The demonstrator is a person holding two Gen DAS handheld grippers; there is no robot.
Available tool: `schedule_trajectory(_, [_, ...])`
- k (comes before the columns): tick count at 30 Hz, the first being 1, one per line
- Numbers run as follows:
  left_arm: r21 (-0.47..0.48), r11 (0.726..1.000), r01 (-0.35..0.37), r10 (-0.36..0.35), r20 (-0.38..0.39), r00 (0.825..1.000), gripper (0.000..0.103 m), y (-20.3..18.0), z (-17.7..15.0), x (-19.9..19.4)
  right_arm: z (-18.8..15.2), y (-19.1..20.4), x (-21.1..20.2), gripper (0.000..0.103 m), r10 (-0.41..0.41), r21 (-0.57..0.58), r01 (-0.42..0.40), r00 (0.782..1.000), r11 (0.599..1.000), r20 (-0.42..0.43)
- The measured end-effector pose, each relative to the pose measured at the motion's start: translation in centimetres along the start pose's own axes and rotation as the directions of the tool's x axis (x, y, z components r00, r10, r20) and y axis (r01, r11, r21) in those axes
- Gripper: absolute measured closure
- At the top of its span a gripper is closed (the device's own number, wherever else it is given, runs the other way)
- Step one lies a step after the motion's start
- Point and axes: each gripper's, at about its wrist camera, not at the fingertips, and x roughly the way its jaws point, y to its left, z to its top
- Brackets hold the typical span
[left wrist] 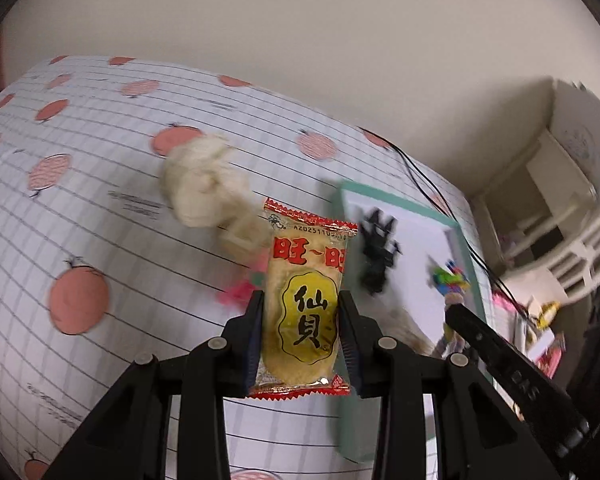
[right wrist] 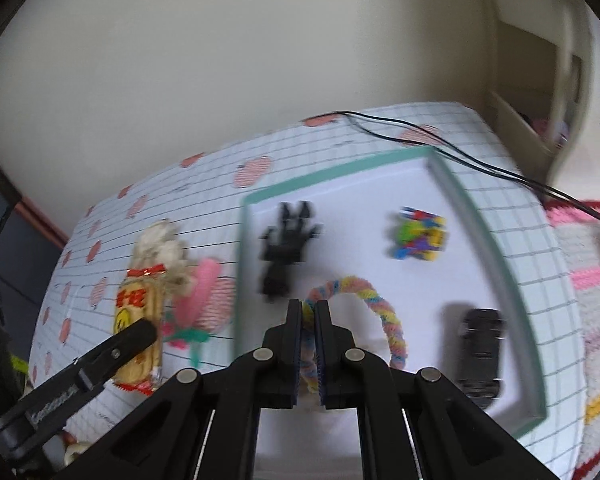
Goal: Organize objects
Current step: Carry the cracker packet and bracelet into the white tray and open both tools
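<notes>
1. Right now the left gripper (left wrist: 300, 312) holds a yellow rice cracker packet with red ends (left wrist: 306, 304). Its jaws squeeze the packet from both sides, and the packet is up in the air above the white cloth with grey lines and pink fruit shapes (left wrist: 100, 216).
2. The right gripper (right wrist: 308, 320) has its jaws almost closed on a fuzzy twisted ring in pink, yellow and blue (right wrist: 376, 304). The ring hangs over the near part of the white tray with a green rim (right wrist: 456, 176).
3. On the tray, a black toy figure (right wrist: 284, 248) lies near the far left corner.
4. A small block of many colours (right wrist: 418, 232) sits close to the far right side of the tray.
5. A black toy car (right wrist: 480, 344) rests near the tray's right rim, at the near end.
6. On the cloth, just left of the tray, lies a pink fuzzy flower with a green stem (right wrist: 200, 300).
7. A cream fluffy soft toy (left wrist: 208, 184) lies on the cloth beyond the packet, further from the tray.
8. Two thin black wires (right wrist: 440, 144) cross the far right corner of the tray.
</notes>
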Motion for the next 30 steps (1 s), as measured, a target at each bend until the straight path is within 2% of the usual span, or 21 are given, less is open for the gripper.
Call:
schedule_trajectory(7, [0.078,0.993,0.083,-0.076,-0.087,0.993,0.067,-4.1,-1.9,1.5,-0.1,-3.6,0.0,0.096,-0.058,0.054,0.059,0.998,0.997,-0.026])
schedule_trajectory(17, [0.184,0.978,0.094,-0.052,-0.219,0.974,0.067,-7.4,-4.8,3.8,-0.5,-3.7,1.1,0.096,-0.061,0.067,0.066,0.995,0.996,-0.076])
schedule_trajectory(21, [0.189,0.973,0.13,-0.079,-0.259,0.963,0.067,-8.1,-5.4,4.2,-0.7,-3.6,1.4,0.095,-0.064,0.057,0.069,0.994,0.996,-0.092])
schedule_trajectory(25, [0.206,0.972,0.117,-0.057,-0.279,0.959,0.066,-8.3,-5.9,4.8,-1.0,-3.7,1.9,0.093,-0.08,0.043,0.086,0.99,0.995,-0.115])
schedule_trajectory(28, [0.19,0.974,0.122,-0.06,-0.306,0.95,0.061,-7.9,-6.0,5.3,-1.1,-3.8,2.1,0.092,-0.081,0.04,0.087,0.989,0.995,-0.126])
schedule_trajectory(30, [0.185,0.975,0.123,-0.059,-0.316,0.947,0.05,-7.7,-5.9,5.3,-1.2,-3.8,2.1,0.085,-0.087,0.036,0.092,0.988,0.995,-0.128])
